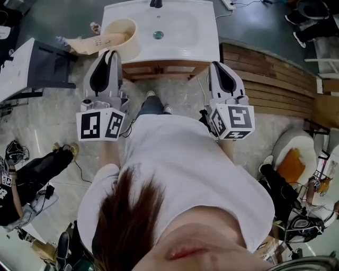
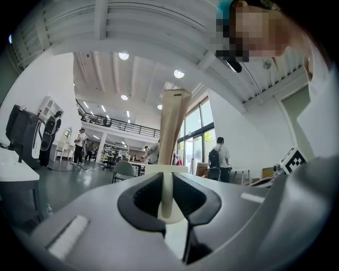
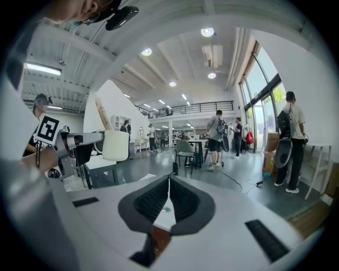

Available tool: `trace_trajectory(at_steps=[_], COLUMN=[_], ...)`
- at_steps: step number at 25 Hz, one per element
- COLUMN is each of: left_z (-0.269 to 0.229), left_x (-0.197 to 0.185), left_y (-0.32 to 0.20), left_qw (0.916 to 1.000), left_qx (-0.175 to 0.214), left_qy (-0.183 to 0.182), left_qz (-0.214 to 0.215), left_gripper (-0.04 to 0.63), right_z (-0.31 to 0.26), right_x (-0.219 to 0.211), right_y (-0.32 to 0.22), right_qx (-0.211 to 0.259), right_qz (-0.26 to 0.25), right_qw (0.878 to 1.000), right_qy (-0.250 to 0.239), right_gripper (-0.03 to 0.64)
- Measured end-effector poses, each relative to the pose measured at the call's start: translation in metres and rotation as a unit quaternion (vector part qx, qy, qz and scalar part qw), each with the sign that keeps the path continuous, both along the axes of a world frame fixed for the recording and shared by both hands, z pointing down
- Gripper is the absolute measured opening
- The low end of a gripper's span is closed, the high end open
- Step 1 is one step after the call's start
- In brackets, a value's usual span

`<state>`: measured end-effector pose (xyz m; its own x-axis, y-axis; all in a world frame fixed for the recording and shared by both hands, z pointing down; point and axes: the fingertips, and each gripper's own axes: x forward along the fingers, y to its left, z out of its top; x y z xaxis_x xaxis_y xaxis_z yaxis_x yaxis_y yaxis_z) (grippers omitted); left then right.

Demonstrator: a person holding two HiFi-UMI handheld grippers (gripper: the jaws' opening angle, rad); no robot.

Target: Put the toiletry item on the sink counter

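Looking straight down onto a white ceramic sink desk point(image 1: 204, 37) with a wooden cabinet front, a round metal drain point(image 1: 158, 35) in the basin and a dark tap point(image 1: 156, 3) at the back edge.

Got the left tool point(image 1: 111, 53) at the front left corner of that sink desk, clamped on a tan squeeze tube point(image 1: 95, 43) with a fat cream cap point(image 1: 127, 34). From the left tool's own view point(image 2: 167, 177): jaws only partly apart, pads pressed on the cream cap end from both sides, tan body point(image 2: 174, 122) sticking straight out past the tips with the crimped end farthest away. From above, cap overlapping the desk's left edge, tube body poking out leftward past it. Can't tell whether the cap is touching the desk top or is just held over it.

Right tool point(image 1: 216, 63) parked at the front right corner of the sink desk. Jaws pretty much together in its own view point(image 3: 169, 182), nothing gripped, just a sliver of white desk showing through the gap. Same tube point(image 3: 103, 114) visible off to its left there.

Also spotted: brown wooden plank decking point(image 1: 270, 74) right of the sink desk, and a person with a backpack point(image 2: 217, 156) standing by tall windows far behind.
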<state>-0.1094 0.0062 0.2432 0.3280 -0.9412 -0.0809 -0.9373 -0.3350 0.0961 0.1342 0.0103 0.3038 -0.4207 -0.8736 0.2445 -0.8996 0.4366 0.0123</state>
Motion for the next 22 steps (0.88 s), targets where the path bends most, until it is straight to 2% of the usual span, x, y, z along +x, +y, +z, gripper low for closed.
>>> trace_trajectory(at_steps=[7, 22], left_z=[0.013, 0.006], left_x=[-0.021, -0.098], left_y=[-0.028, -0.139], left_qw=[0.9999, 0.9997], left_qx=[-0.009, -0.022], left_qy=[0.009, 0.004], left_qz=[0.011, 0.006], left_gripper=[0.055, 0.055], right_z=[0.011, 0.005], right_x=[-0.02, -0.079], right_y=[-0.022, -0.117], right_qx=[-0.012, -0.019], right_qz=[0.011, 0.025], right_qw=[1.0, 1.0], right_qy=[0.006, 0.003], right_gripper=[0.011, 0.011])
